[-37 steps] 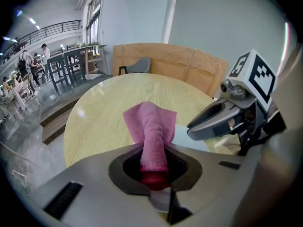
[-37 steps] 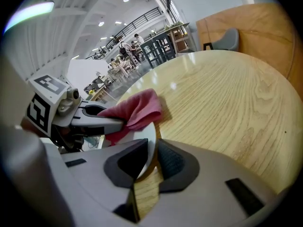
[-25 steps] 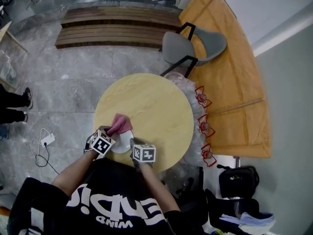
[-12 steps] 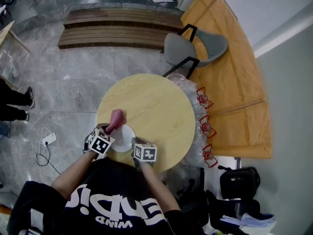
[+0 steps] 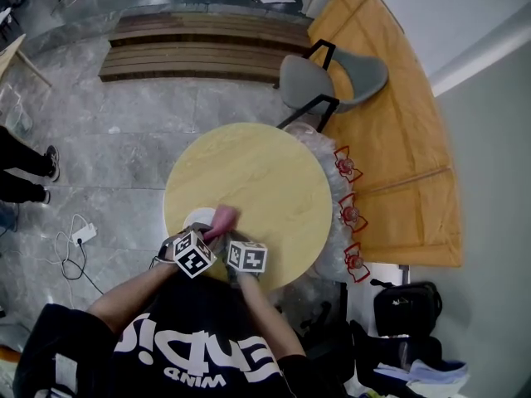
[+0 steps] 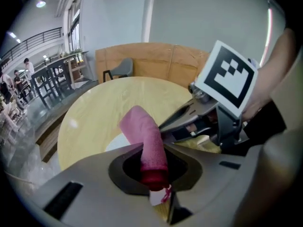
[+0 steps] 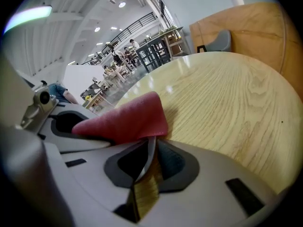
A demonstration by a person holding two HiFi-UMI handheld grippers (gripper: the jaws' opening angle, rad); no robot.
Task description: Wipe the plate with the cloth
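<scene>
A pink cloth sticks out of my left gripper, which is shut on it at the near edge of the round wooden table. In the left gripper view the cloth stands up from the jaws over the white plate. My right gripper sits close beside it, shut on the plate's thin rim. The cloth lies right in front of the right jaws. In the head view both grippers hide most of the plate.
A grey chair stands beyond the table and a slatted wooden bench farther back. Plastic-wrapped items with red ribbons hug the table's right side by a curved wooden counter. A black bag lies at lower right.
My left gripper has carried the cloth to the right across the plate, from the plate's left side to right beside the right gripper. The right gripper has stayed put.
</scene>
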